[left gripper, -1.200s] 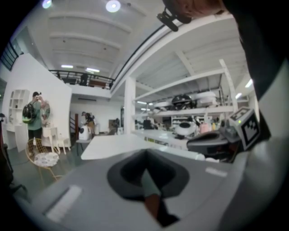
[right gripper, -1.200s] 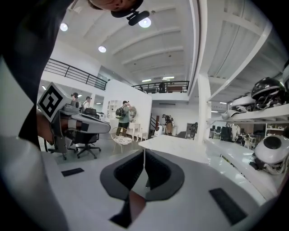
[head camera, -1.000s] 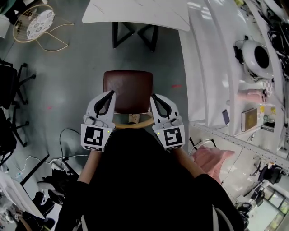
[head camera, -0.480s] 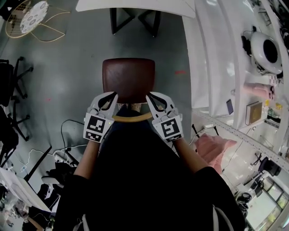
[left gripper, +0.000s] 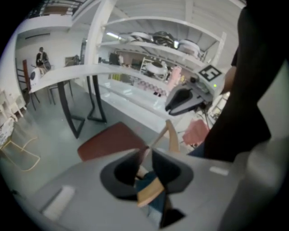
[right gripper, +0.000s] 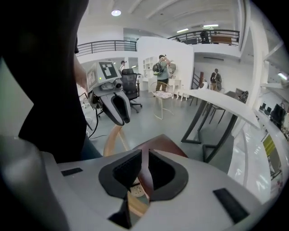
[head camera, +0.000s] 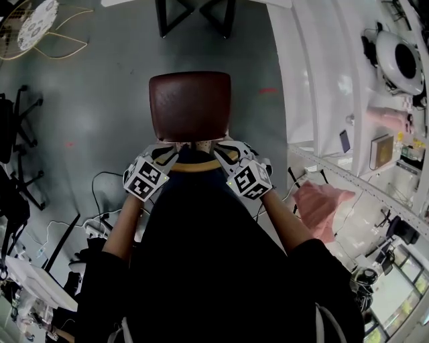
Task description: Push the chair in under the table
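One brown chair [head camera: 190, 107], two grippers [head camera: 163, 154] [head camera: 229, 150]

Brown chair [head camera: 190, 106] w/ wooden backrest [head camera: 194, 167] next to person [head camera: 208, 268], table legs [head camera: 161, 19] beyond, white shelves [head camera: 322, 80] at R.

A grey polished concrete floor [head camera: 100, 114] carried a brown-seated wooden chair [head camera: 190, 107] at its centre, black metal table legs [head camera: 194, 17] at the far edge, a gold wire chair [head camera: 40, 37] in the far-left corner, and black cables [head camera: 100, 201] trailing at the left.
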Demonstrator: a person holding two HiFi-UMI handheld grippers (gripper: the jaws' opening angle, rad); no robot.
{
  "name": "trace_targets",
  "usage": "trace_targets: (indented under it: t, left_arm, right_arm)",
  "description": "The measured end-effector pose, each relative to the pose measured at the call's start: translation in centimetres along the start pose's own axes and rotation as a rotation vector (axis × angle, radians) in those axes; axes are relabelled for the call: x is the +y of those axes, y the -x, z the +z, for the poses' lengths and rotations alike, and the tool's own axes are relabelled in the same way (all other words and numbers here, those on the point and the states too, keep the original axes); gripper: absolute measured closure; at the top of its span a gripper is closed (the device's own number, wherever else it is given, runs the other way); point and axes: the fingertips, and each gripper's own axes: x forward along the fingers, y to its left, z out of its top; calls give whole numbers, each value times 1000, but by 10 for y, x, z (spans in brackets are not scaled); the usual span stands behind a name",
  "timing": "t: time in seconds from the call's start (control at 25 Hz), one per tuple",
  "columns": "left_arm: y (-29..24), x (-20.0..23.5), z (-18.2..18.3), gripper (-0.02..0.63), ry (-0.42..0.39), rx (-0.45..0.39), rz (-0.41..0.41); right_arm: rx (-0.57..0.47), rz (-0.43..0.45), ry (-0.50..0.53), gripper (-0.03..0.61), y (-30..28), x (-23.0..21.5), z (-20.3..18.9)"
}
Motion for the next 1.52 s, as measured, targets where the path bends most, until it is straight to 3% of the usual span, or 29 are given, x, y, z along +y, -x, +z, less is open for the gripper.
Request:
trace_targets:
  t: [0.32,0.4,0.44,0.52,0.96,1.52]
  left_arm:
    - [-16,-19,-46,430,-77,176,-186]
    - [-18,-25,-56,411,-107,233,-222]
    - [-19,-27,-62,399,-126,260,-237]
    - [-21,-29,-72,390,-164,300,-258]
    - [-33,-31,-94,385,-188,372,-299]
    - [-46,-24,-114,381,-449,463,-238]
  right_arm:
    - [157,150,48,551,-13,31,-41]
    - [196,184,65,516,-15,38,-50]
    - [217,201,71,460,-16,42,-54]
    - [254,230,80,448,-19,48,-63]
    - [401,325,235,414,-25,67,-108]
    - [456,324,373,413,-37,66,-120]
